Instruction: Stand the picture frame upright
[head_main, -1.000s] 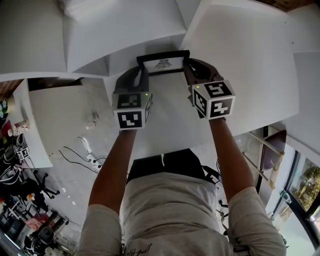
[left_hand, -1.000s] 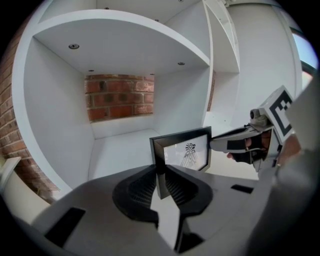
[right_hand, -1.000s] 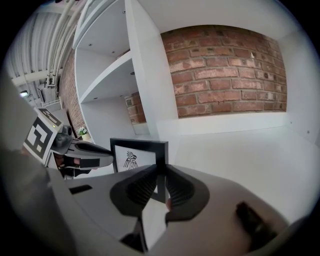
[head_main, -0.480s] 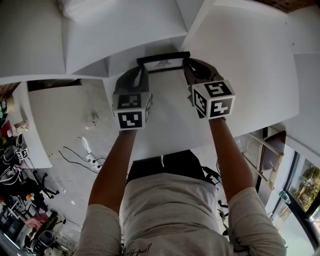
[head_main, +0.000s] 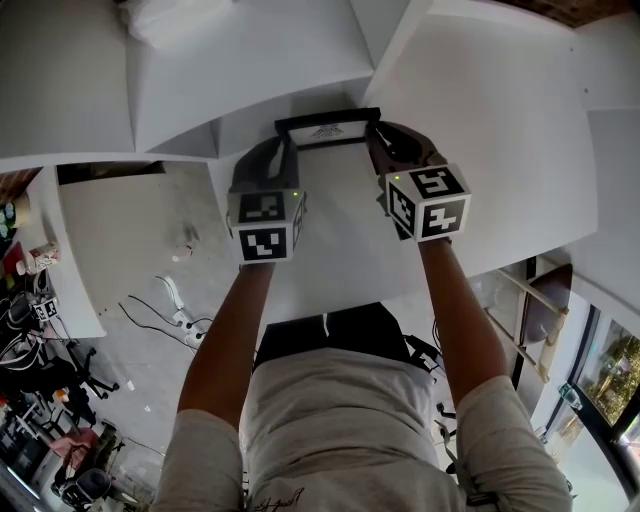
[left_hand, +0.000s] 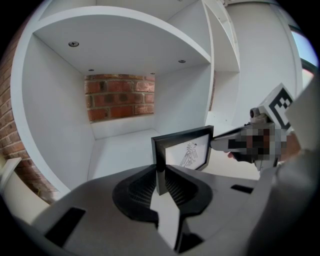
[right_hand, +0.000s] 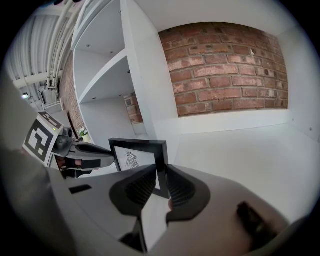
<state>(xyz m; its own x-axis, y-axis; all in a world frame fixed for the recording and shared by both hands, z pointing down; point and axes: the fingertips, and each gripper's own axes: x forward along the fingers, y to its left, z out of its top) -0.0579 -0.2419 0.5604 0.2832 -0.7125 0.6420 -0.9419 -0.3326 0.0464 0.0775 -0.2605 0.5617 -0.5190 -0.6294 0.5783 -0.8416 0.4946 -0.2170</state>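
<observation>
White shelf compartment (left_hand: 120, 145) holds the picture frame (head_main: 326, 128) upright; left gripper (left_hand: 161, 172) just closed onto it, right gripper (right_hand: 161, 177) clamps it

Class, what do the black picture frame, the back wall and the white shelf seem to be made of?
Black rectangular picture frame: probably painted wood or plastic, matte. Back wall: bare red brick, mortar lines. White shelf: smooth painted board, likely.

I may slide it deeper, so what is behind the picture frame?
Behind the picture frame is white shelf floor, then a brick wall at the back. The strip of floor right behind the frame, and the frame's own back, are covered.
</observation>
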